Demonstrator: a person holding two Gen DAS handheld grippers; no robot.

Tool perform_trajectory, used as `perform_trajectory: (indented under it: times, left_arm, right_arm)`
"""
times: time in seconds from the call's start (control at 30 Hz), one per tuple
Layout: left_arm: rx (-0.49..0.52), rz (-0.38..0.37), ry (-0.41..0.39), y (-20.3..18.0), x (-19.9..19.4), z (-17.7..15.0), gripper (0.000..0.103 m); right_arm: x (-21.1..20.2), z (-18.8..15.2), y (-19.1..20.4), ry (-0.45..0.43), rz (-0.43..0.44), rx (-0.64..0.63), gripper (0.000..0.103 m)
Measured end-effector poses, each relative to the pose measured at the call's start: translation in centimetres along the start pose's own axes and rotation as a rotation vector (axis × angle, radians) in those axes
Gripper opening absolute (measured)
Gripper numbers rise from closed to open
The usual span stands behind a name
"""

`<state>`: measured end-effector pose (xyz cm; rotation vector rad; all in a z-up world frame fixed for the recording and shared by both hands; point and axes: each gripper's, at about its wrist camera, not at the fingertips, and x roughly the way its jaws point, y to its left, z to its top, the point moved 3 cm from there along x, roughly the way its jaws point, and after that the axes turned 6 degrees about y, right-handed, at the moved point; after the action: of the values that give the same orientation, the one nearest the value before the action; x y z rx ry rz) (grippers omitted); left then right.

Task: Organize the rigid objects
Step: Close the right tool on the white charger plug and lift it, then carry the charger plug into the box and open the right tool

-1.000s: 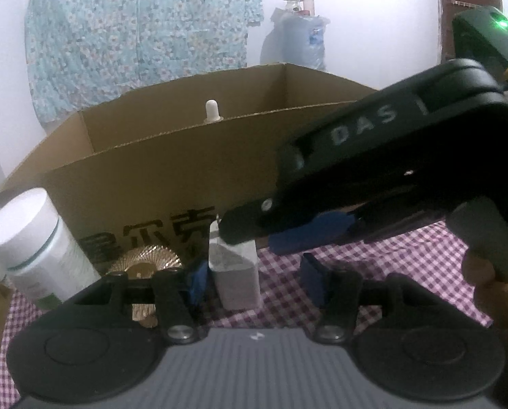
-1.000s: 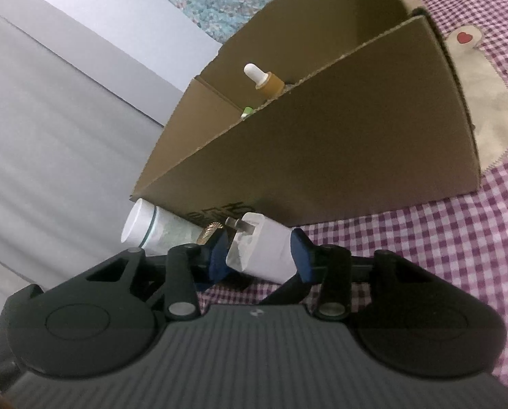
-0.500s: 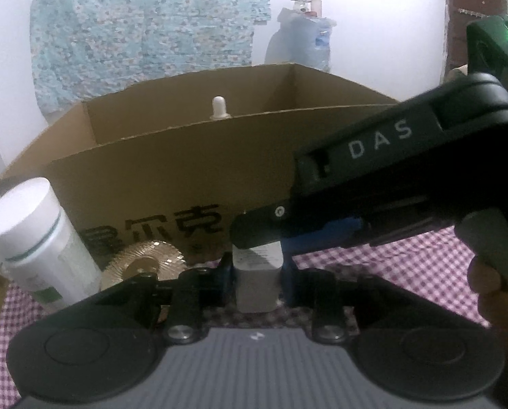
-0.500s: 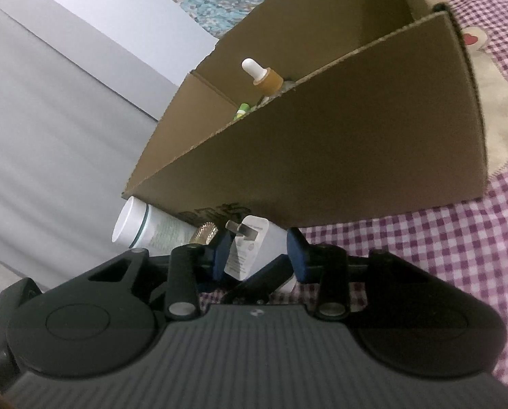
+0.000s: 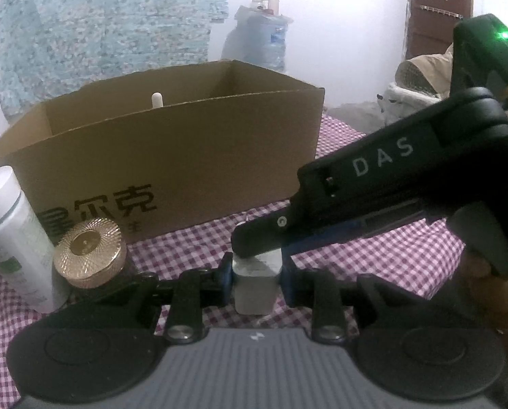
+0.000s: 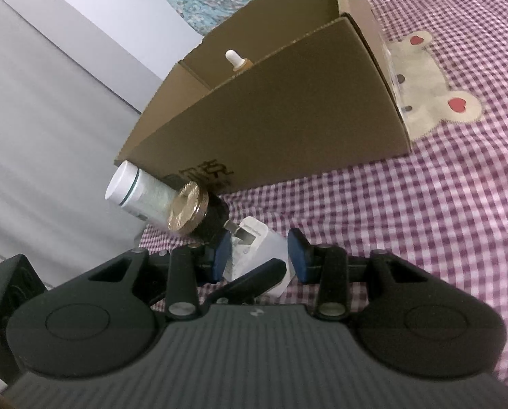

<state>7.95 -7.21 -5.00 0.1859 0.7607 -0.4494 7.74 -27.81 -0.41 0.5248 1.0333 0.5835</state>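
Checked cloth (image 6: 424,211) carried the cardboard box (image 5: 185,156). Left gripper (image 5: 255,277) had clamped the white charger (image 5: 255,284) just before the box; right gripper (image 6: 259,250) straddled it loosely. Handover step; next, lifting it into the box.

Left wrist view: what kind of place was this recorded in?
Probably a home bedroom. A checked cloth covers the surface, a floral fabric hangs on the wall, and a water bottle stands in the corner beyond the cardboard box.

box (image 5: 192,156) behind | bottle (image 5: 5,235), jar (image 5: 88,252) left-front | charger (image 5: 255,286) right, perhaps upright
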Motion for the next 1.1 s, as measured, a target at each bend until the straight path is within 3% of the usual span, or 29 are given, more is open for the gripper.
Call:
perform_trajectory:
  times: [0.43, 0.67, 0.9, 1.1]
  left_arm:
    - [0.043, 0.017, 0.035, 0.1, 1.9, 0.2, 0.029]
    - [0.070, 0.026, -0.026, -0.6, -0.8, 1.2, 0.028]
    - [0.073, 0.019, -0.126, 0.8, -4.7, 5.9, 0.028]
    - [0.058, -0.015, -0.165, 3.3, -5.6, 12.7, 0.028]
  right_arm:
    - [0.3, 0.3, -0.4, -0.006, 0.018, 0.021, 0.040]
    - [-1.1, 0.5, 1.6, -0.036, 0.006, -0.029, 0.039]
    - [-4.4, 3.5, 5.4, -0.131, 0.047, -0.127, 0.039]
    - [-6.6, 9.4, 8.0, -0.191, 0.052, -0.222, 0.040]
